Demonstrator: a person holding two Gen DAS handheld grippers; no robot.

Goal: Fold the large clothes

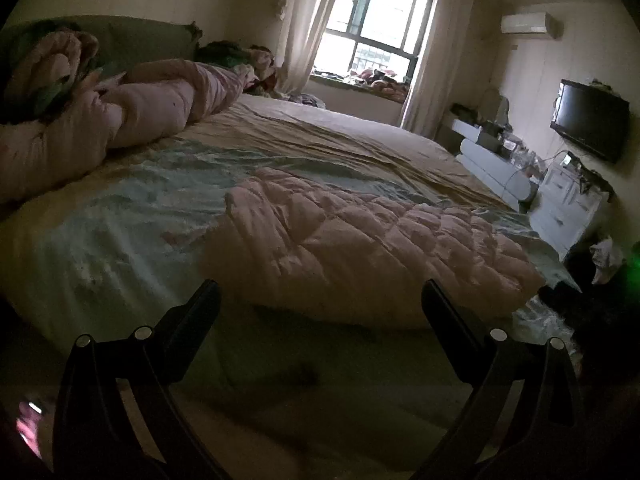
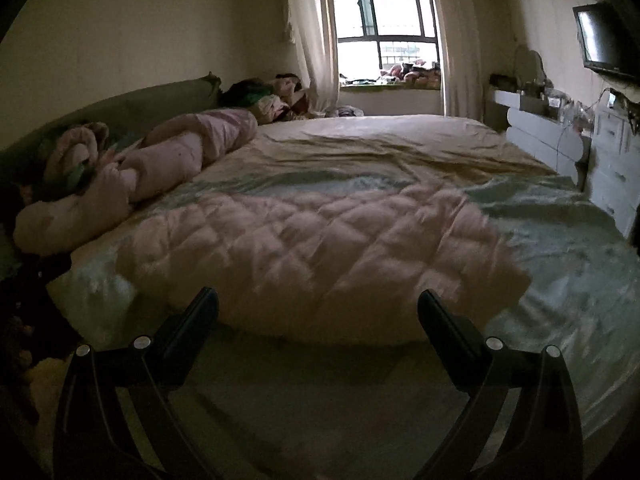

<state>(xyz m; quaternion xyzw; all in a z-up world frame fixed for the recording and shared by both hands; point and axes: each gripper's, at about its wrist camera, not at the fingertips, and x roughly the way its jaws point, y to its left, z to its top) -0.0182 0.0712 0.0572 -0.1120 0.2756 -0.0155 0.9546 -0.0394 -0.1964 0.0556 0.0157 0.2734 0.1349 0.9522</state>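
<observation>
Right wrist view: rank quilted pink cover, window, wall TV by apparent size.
1. Quilted pink cover, though nearest the camera, which inflates it.
2. Window.
3. Wall TV, cut off by the frame edge, so true extent is unsure.

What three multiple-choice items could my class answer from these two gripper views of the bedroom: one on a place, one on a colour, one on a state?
1. Where does the quilted garment lie?
A. on the bed
B. on the window sill
C. on the floor

2. What colour is it?
A. dark blue
B. pale pink
C. black

3. How do the left gripper and the right gripper stand?
A. both open, holding nothing
B. both shut on the garment
C. one open, one shut

Answers: 1 A, it rests on the bed cover near the front edge; 2 B, its quilted surface reads pale pink; 3 A, each pair of fingers stands wide apart, short of the cloth.
</observation>
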